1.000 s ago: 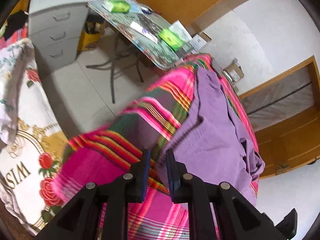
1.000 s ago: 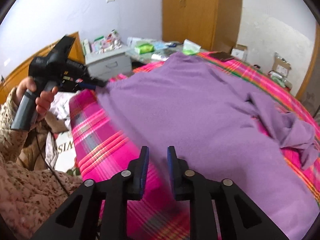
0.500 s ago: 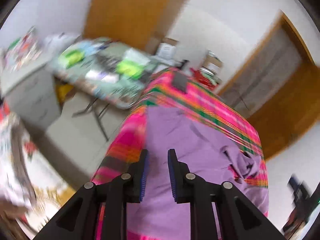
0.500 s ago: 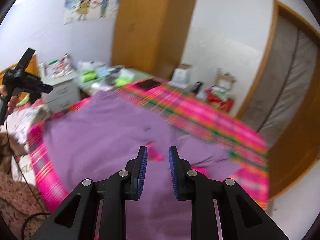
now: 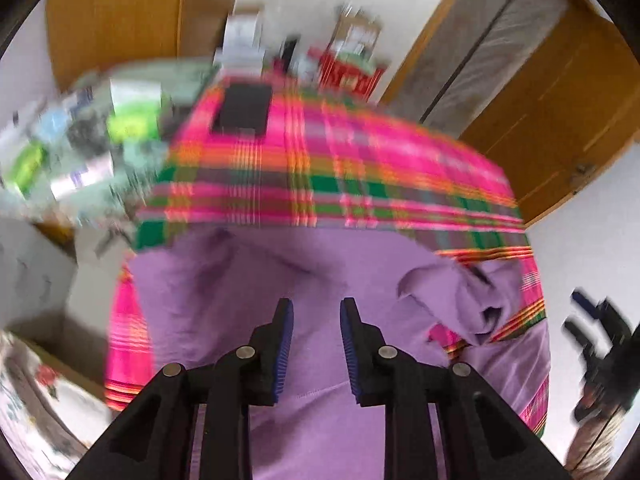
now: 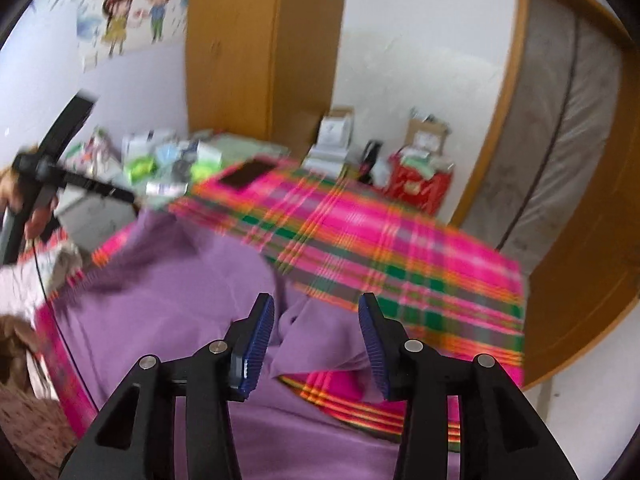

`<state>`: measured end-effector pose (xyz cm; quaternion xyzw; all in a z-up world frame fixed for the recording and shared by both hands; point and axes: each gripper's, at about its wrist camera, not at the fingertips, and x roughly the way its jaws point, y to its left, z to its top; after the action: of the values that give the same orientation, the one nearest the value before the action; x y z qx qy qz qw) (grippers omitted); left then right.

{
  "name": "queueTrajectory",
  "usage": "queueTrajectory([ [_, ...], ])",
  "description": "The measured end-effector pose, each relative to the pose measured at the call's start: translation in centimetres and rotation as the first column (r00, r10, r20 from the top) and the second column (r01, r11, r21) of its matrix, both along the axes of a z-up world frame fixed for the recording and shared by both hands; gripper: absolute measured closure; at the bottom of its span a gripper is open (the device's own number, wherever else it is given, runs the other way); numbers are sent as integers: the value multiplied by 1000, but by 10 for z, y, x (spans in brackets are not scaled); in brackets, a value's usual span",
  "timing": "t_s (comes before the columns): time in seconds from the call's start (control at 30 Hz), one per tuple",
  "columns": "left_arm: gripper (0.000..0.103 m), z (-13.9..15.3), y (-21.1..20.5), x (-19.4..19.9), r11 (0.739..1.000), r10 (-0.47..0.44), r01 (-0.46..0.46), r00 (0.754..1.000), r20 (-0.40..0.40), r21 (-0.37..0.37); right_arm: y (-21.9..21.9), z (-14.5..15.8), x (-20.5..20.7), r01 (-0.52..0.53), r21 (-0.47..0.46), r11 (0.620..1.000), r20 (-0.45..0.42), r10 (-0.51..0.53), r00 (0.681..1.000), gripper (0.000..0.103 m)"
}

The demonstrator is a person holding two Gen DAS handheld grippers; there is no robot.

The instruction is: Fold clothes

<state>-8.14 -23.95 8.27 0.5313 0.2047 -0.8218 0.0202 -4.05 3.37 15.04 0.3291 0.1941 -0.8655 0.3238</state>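
A purple garment (image 5: 328, 360) lies spread on a bed with a bright pink checked cover (image 5: 360, 168). The garment covers the near part of the bed and reaches the near edge, and the far part of the cover is bare. One bunched-up bit, maybe a sleeve (image 5: 472, 296), lies crumpled near the right edge of the bed. The left gripper (image 5: 316, 344) hangs over the garment, pointing down at it. Its blue fingers (image 5: 283, 344) are a little apart and are opening, and nothing is between them. The right gripper (image 6: 316, 348) is above the crumpled part of the garment. Its fingers (image 6: 258, 344) are spread wide and are opening too, with nothing pinched; the cloth lies below them. A flat black thing (image 6: 248, 174), maybe a phone, sits by the far left corner of the bed. Past that corner is a table (image 6: 236, 146) full of small packs, all blurry. A tall wooden wardrobe (image 6: 264, 48) stands behind it. A red bag (image 6: 416, 184) and some boxes (image 6: 336, 128) sit by the white wall. In the right view, a hand (image 6: 36, 216) holds the other gripper at the left edge.
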Motion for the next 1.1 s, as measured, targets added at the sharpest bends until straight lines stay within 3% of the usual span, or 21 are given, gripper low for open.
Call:
queueTrajectory([
  [0.2, 77, -57, -15, -27, 988, 63, -73, 995, 78, 135, -67, -85, -4, -176, 98, 980, 96, 166, 981, 57],
  [0.4, 70, -76, -20, -42, 976, 86, -104, 992, 96, 192, -96, -127, -24, -195, 169, 966, 152, 170, 974, 57],
  [0.53, 68, -80, -23, -48, 969, 105, -123, 990, 92, 216, -103, -136, -27, -186, 245, 952, 107, 164, 981, 57],
  [0.77, 68, -89, -30, -57, 949, 149, -167, 985, 88, 268, -103, -140, -29, -161, 285, 945, 64, 149, 987, 60],
  [0.83, 71, -89, -35, -59, 943, 169, -184, 982, 80, 276, -102, -139, -30, -151, 295, 943, 53, 142, 989, 65],
  [0.97, 93, -89, -40, -61, 944, 186, -200, 980, 77, 262, -100, -135, -36, -125, 318, 940, 18, 125, 992, 90],
  [1.1, 98, -86, -43, -62, 939, 203, -213, 977, 64, 272, -95, -128, -45, -101, 302, 948, 3, 105, 994, 97],
])
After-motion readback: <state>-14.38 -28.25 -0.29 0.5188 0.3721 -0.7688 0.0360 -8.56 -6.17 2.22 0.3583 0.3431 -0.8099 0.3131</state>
